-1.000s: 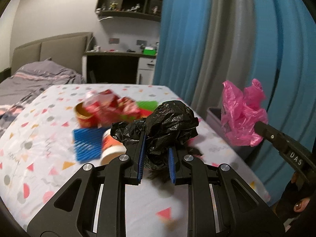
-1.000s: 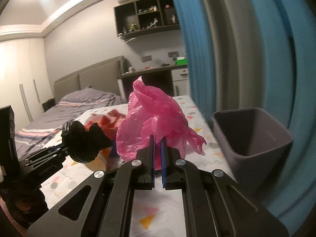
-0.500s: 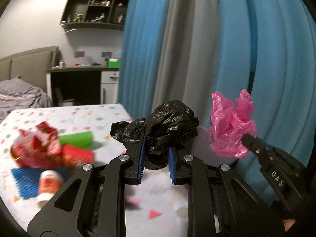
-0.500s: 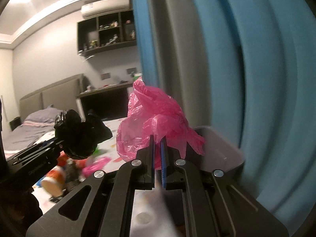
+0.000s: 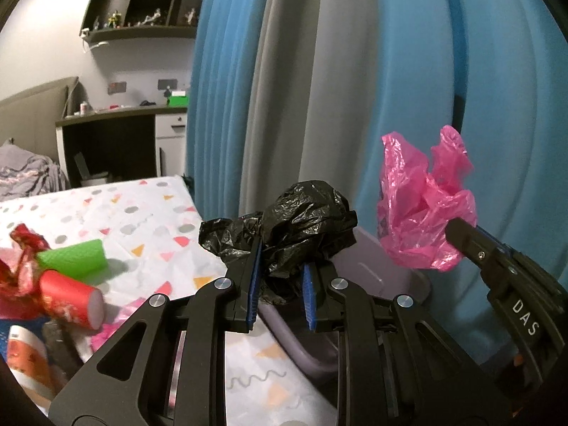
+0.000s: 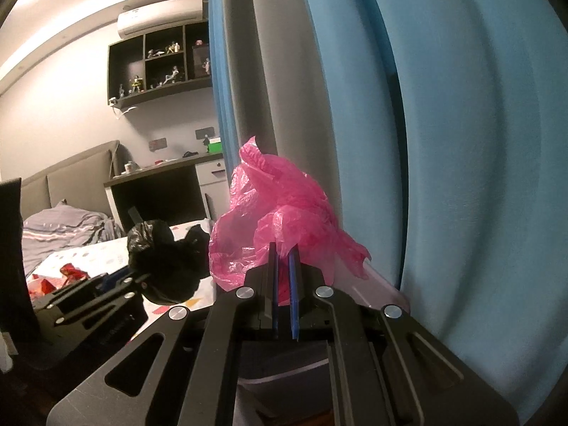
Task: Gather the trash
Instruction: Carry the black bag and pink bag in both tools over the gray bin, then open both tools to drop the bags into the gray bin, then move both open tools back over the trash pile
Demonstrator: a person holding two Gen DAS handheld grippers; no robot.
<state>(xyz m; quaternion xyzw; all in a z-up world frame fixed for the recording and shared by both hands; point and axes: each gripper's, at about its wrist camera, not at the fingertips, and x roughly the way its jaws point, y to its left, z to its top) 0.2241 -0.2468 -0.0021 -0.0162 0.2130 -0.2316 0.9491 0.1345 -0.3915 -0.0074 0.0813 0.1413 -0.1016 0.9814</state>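
My left gripper (image 5: 280,266) is shut on a crumpled black plastic bag (image 5: 301,223) and holds it above the near rim of a grey bin (image 5: 376,269). My right gripper (image 6: 283,259) is shut on a crumpled pink plastic bag (image 6: 280,213) and holds it over the same bin (image 6: 369,284), whose opening is mostly hidden by the fingers. The pink bag (image 5: 422,206) also shows at the right of the left wrist view, and the black bag (image 6: 159,252) at the left of the right wrist view.
The bin stands beside a bed with a patterned sheet (image 5: 142,213). On the sheet lie a green cup (image 5: 74,255), a red tube (image 5: 69,301), red wrappers (image 5: 17,266) and a small pot (image 5: 25,355). Blue and grey curtains (image 5: 319,88) hang just behind the bin.
Both grippers have swung right from the bed to the grey bin, each still holding its bag. The trash on the sheet has slid to the left edge of view.
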